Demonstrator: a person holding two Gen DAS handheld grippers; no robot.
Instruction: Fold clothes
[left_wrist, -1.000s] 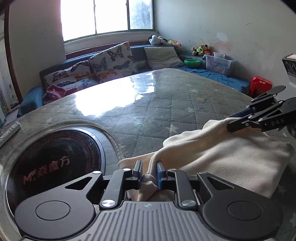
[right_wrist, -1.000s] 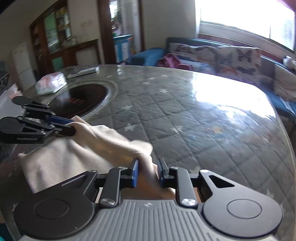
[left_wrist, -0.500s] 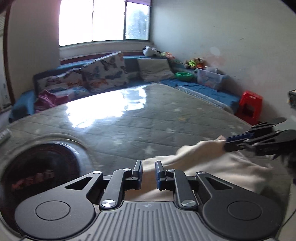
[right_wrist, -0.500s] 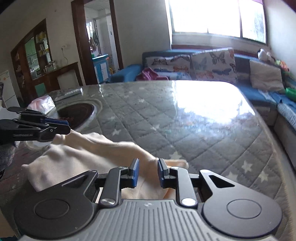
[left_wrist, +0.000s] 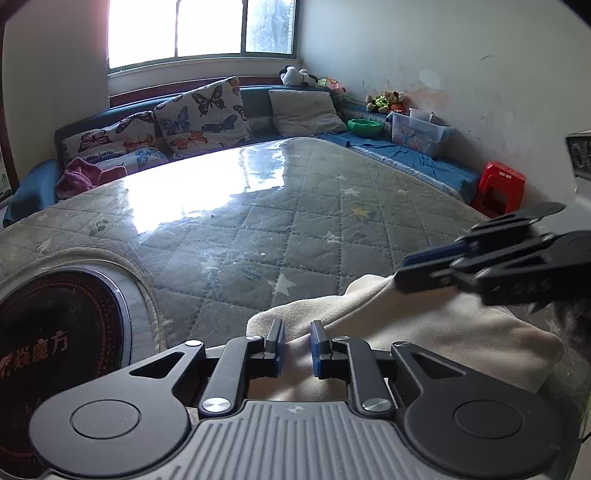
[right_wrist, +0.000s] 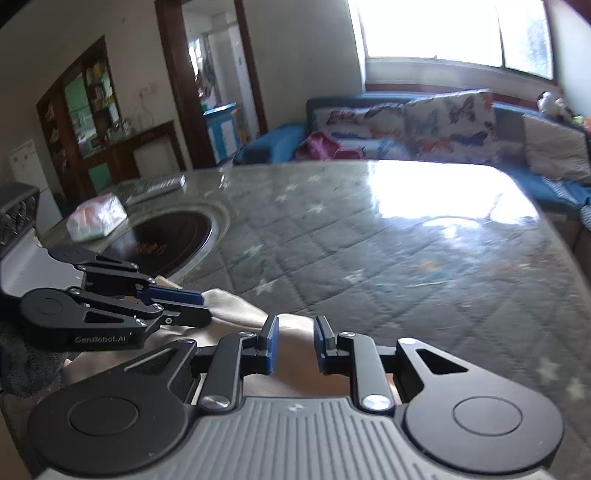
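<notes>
A cream cloth lies bunched and folded at the near edge of the quilted, plastic-covered table. My left gripper is shut on the cloth's left end, with fabric between its blue pads. From the right, my right gripper reaches in, blurred, its tips at the cloth's upper fold. In the right wrist view my right gripper is shut on the cloth, and the left gripper pinches the same fold just to the left. The two grippers are close together.
A black round cooktop is set into the table on the left. A tissue pack and a remote lie beyond it. A sofa with butterfly cushions runs along the far side; a red stool stands at right.
Both grippers kept hold of the cloth and moved closer together. The cloth now sits lower and more gathered at the near edge. The right wrist view has swung and blurred.
</notes>
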